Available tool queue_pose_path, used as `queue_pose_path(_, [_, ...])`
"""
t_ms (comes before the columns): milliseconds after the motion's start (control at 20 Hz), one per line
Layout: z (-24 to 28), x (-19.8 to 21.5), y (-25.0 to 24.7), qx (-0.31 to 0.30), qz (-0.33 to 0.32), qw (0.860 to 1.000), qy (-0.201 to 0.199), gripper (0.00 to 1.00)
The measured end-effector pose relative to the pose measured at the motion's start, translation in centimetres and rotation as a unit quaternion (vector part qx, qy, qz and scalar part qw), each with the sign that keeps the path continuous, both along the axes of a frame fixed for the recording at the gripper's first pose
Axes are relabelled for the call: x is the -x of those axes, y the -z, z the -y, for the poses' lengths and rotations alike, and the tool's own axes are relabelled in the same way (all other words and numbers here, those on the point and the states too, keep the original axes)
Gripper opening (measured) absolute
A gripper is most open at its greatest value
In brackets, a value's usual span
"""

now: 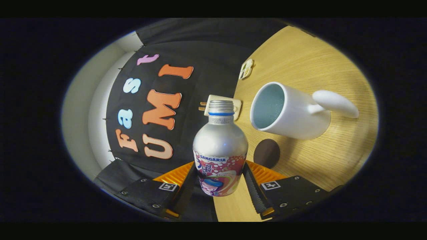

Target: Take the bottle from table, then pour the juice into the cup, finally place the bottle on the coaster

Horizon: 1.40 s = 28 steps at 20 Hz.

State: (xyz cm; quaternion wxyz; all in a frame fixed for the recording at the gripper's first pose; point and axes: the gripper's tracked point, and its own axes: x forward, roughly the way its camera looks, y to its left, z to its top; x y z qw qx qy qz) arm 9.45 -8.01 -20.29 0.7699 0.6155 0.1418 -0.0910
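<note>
Bottle (220, 146) base hidden, seemingly clamped within tool (218, 186) fingers.

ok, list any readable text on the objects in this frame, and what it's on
"SANGARIA": on the label of the bottle, held between the gripper fingers.
Printed date code on the bottle's neck: too blurred to read.
Smaller label print: too small to read.
Cup, coaster: no text.

Tool (220, 181) clamps bottle (220, 146), tilted beside cup (287, 111).
</note>
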Motion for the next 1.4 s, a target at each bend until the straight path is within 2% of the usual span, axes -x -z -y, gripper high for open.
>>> queue_pose_path(400, [0.0, -0.1, -1.2, -0.095, 0.008, 0.995, 0.021, 0.76])
queue_pose_path(700, [-0.1, -0.7, -2.4, -0.17, 0.027, 0.984, 0.042, 0.76])
queue_pose_path(1400, [1.0, -0.7, -3.1, -0.243, 0.045, 0.967, 0.065, 0.76])
